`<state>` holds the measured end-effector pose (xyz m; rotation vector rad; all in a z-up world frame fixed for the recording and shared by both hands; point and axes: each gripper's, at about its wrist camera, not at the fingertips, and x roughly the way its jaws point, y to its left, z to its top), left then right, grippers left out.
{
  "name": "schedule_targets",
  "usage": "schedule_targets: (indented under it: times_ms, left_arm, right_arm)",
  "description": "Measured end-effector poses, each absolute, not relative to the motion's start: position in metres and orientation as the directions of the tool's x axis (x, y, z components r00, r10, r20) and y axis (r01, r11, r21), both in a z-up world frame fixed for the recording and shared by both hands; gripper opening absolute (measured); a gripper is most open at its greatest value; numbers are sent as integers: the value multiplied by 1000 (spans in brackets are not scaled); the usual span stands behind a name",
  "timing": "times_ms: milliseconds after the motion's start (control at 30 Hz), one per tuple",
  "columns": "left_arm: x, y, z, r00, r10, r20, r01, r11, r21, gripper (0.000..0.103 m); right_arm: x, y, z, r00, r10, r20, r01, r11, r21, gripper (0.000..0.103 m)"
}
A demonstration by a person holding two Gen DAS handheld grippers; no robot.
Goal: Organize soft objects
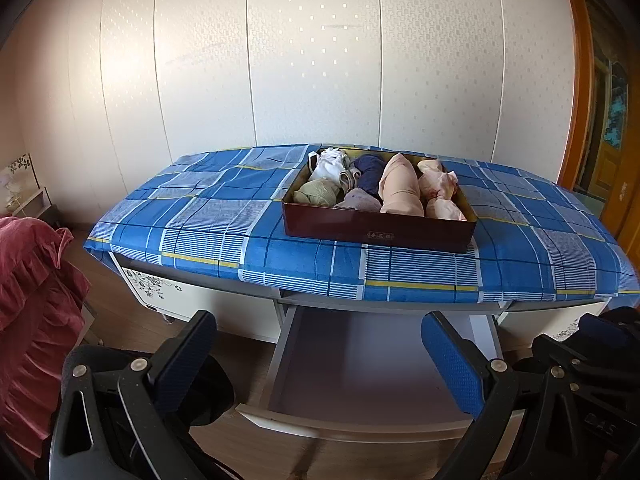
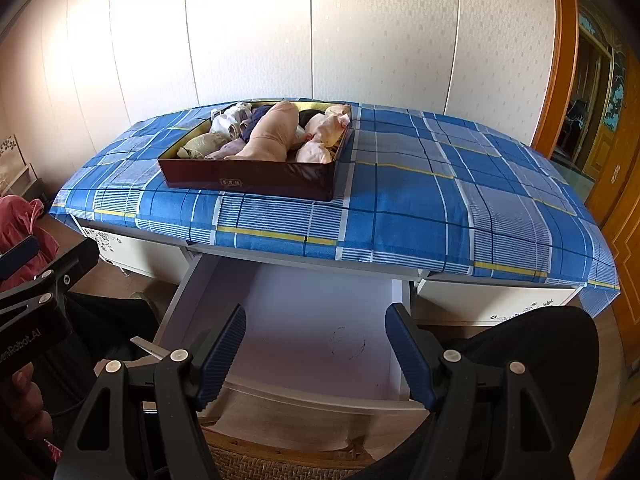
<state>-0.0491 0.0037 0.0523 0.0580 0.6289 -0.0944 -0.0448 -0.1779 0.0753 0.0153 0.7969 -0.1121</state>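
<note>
Now: dark red box (image 1: 378, 232) packed with rolled garments (image 1: 400, 188); drawer (image 2: 304, 332) bare; both grippers' fingers (image 1: 452, 364) apart, holding nothing.

The tablecloth (image 1: 224, 216) is blue with a check pattern of white stripes, dark lines and thin yellow bands. The box (image 1: 378, 232) on it is dark red-brown outside, with a small gold label, and gold inside. In it lie soft bundles: a white one (image 1: 329, 168), a navy one (image 1: 370, 176), an olive-green one (image 1: 316, 194), a pale purple one (image 1: 360, 202) and several peach-pink ones (image 1: 400, 188). The drawer (image 1: 360, 364) is white. The cabinet front (image 1: 152, 284) is cream with dark flowers. The gripper pads (image 2: 222, 354) are blue on black frames.
</note>
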Motion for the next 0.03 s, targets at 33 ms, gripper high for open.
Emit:
schedule_targets:
  times_ms: [33]
  left_arm:
    - [-49, 4, 52, 802, -74, -593, 109, 994, 23, 103]
  right_arm:
    - [-44, -178, 75, 691, -94, -717, 106, 994, -27, 73]
